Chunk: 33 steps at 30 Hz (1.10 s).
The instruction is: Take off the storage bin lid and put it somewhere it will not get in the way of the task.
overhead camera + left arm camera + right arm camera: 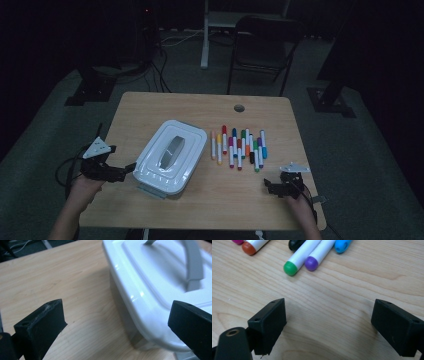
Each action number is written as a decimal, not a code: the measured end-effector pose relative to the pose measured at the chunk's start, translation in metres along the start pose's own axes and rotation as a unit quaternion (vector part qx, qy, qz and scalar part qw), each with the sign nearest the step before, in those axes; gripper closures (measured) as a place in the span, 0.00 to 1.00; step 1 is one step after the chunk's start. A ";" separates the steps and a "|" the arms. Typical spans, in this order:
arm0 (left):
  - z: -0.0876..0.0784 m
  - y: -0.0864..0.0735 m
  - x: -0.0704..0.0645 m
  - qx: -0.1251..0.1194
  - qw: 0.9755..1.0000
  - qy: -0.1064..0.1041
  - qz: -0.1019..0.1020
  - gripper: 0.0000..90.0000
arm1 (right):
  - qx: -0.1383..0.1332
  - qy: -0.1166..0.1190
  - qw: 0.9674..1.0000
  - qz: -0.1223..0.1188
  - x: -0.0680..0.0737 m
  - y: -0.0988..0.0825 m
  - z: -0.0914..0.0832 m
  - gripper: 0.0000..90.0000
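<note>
1. White lidded storage box [170,158] is sitting left of centre on the wooden table [200,107], lid on, grey handle [171,151] lying flat; contents hidden.
2. Left gripper [131,167] is hovering at the box's near-left edge, jaws spread wide, grasping nothing.
3. Left gripper view is showing one jaw over the lid rim [150,322].
4. Right gripper [267,186] is hanging released near the row of markers [239,146]; no legible writing.

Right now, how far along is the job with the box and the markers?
Barely started. Nothing looks done: the white box has its lid on, and the markers lie in a row on the table. In hand: the left gripper, open, is at the box's edge; the right gripper, open, holds nothing. Opening and loading remain, presumably.
</note>
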State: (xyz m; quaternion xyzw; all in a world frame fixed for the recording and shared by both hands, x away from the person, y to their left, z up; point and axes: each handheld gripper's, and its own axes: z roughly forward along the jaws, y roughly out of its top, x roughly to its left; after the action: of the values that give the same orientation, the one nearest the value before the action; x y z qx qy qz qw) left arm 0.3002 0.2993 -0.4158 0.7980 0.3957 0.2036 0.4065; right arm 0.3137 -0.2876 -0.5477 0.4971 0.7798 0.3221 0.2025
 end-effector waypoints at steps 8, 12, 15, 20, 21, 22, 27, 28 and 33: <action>0.001 0.017 -0.020 -0.008 0.999 -0.033 0.023 0.02 | -0.014 -0.001 1.000 0.003 -0.001 -0.002 0.001 0.14; 0.008 0.028 -0.032 -0.004 0.998 -0.055 0.035 0.02 | -0.014 0.002 1.000 0.000 -0.001 -0.002 0.001 0.14; 0.015 0.034 -0.040 0.000 0.997 -0.066 0.043 0.02 | -0.014 -0.001 1.000 0.003 0.000 -0.002 0.001 0.14; 0.030 0.043 -0.051 0.015 0.996 -0.077 0.042 0.02 | -0.014 -0.004 1.000 0.008 0.000 -0.001 0.002 0.14; 0.034 0.045 -0.054 0.018 0.996 -0.076 0.046 0.02 | -0.014 -0.005 1.000 0.008 0.000 -0.001 0.002 0.14; 0.037 0.046 -0.056 0.021 0.996 -0.073 0.049 0.02 | -0.014 -0.005 1.000 0.008 0.000 -0.001 0.002 0.14; 0.052 0.051 -0.068 0.033 0.996 -0.059 0.061 0.17 | -0.013 -0.004 1.000 0.006 -0.002 0.000 0.003 0.14; 0.054 0.052 -0.069 0.036 0.995 -0.063 0.061 0.17 | -0.013 -0.004 1.000 0.006 -0.002 0.000 0.003 0.14; 0.061 0.053 -0.073 0.039 0.996 -0.049 0.067 0.34 | -0.013 -0.004 1.000 0.005 -0.002 0.000 0.003 0.14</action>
State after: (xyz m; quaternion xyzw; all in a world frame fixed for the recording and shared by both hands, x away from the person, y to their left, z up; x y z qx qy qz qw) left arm 0.3202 0.1926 -0.4094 0.8467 0.3287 0.1753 0.3799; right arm 0.3166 -0.2883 -0.5501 0.5000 0.7720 0.3312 0.2104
